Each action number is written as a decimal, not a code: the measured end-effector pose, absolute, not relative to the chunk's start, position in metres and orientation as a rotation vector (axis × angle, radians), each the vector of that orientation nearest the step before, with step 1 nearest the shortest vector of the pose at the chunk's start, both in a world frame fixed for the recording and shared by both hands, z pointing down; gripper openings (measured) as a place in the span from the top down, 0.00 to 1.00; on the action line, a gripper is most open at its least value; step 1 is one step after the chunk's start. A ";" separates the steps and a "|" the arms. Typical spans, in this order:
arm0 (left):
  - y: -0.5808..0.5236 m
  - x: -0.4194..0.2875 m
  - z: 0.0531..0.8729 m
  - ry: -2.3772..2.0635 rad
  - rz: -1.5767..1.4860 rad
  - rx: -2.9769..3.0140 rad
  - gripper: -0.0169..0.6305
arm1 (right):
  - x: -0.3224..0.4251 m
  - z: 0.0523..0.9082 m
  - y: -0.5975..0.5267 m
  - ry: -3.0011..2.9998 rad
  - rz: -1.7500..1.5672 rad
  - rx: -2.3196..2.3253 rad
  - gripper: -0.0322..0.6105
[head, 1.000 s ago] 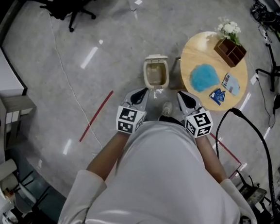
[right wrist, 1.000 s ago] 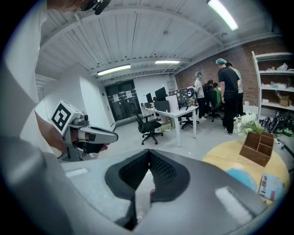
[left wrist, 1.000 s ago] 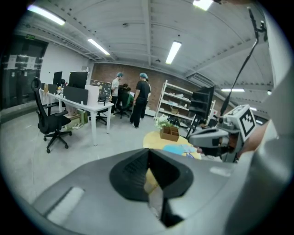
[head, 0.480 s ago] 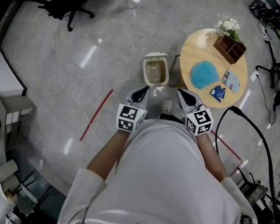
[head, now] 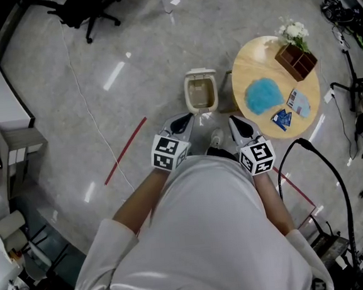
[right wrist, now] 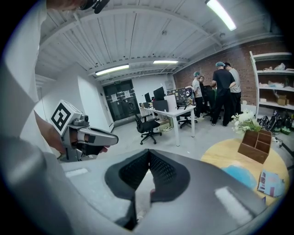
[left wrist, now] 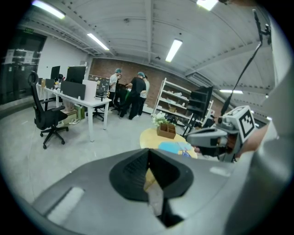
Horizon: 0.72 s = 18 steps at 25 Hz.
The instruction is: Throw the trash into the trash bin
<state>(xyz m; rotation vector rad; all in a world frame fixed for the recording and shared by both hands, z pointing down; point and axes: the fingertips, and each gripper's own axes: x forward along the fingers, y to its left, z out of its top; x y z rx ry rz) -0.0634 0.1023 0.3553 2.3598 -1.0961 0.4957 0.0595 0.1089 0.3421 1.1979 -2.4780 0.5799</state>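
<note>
Hovering close in front of the body with left gripper (head: 181, 121) and right gripper (head: 237, 124), both clenched tight, tips meeting, nothing pinched in either. Straight ahead on the floor: trash bin (head: 188, 96), lid up, mouth open, just beyond the left claw. No trash in hand yet. Likely candidates up on the round table (head: 250, 62), ahead and off to the right: blue crumpled wad (head: 264, 96), with small blue packet (head: 282, 121) and pale packet (head: 298, 104) just beside it, near the table's edge. Clearly nearer the right gripper, so probably a right-hand reach, forward and outward, then back left to the bin. Worth leaving alone: wooden organizer (head: 295, 62) and white flowers (head: 294, 31) at the far edge.
</note>
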 end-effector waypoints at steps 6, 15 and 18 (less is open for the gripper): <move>0.101 -0.053 0.357 -1.064 0.508 2.362 0.97 | 0.071 0.343 0.110 -2.462 0.594 1.231 0.95; 0.095 -0.029 0.358 -1.010 0.532 2.386 0.97 | 0.102 0.346 0.108 -2.425 0.618 1.309 0.95; 0.093 -0.019 0.359 -0.991 0.541 2.390 0.97 | 0.115 0.350 0.107 -2.408 0.630 1.326 0.95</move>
